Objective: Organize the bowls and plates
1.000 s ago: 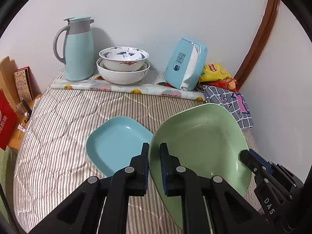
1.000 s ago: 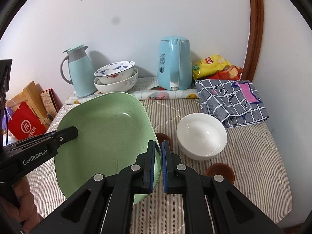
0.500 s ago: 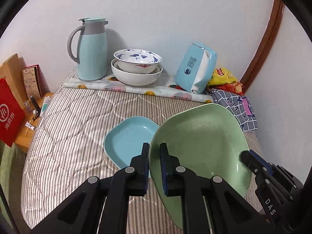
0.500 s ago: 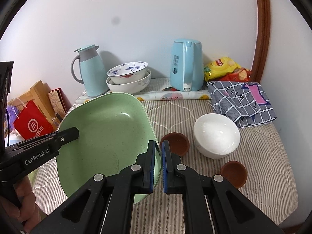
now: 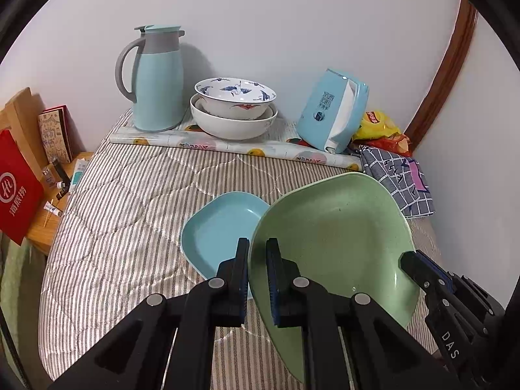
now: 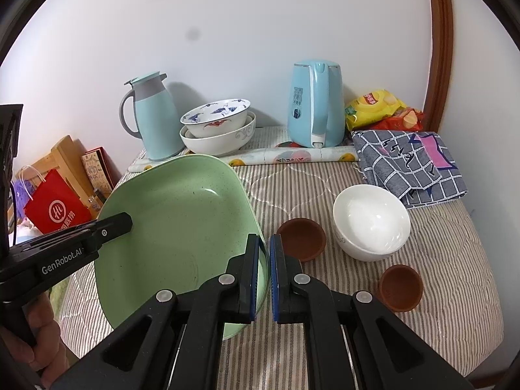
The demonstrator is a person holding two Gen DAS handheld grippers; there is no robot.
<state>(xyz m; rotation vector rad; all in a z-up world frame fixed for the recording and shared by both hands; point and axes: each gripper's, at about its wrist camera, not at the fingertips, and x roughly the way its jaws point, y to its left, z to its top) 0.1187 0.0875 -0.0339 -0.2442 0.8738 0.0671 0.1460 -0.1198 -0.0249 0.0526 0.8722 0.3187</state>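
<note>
My left gripper [image 5: 257, 279] and right gripper [image 6: 264, 276], jaws clamped on opposite rims, hold the green plate [image 5: 334, 237] tilted above the bed [image 5: 130, 201]. The blue plate [image 5: 221, 224] lies at ten o'clock; I should level before lowering onto it.

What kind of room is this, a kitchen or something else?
Probably a bedroom, not a kitchen: the dishes sit on a striped quilted mattress against the wall, with folded cloth and snack bags alongside.
</note>
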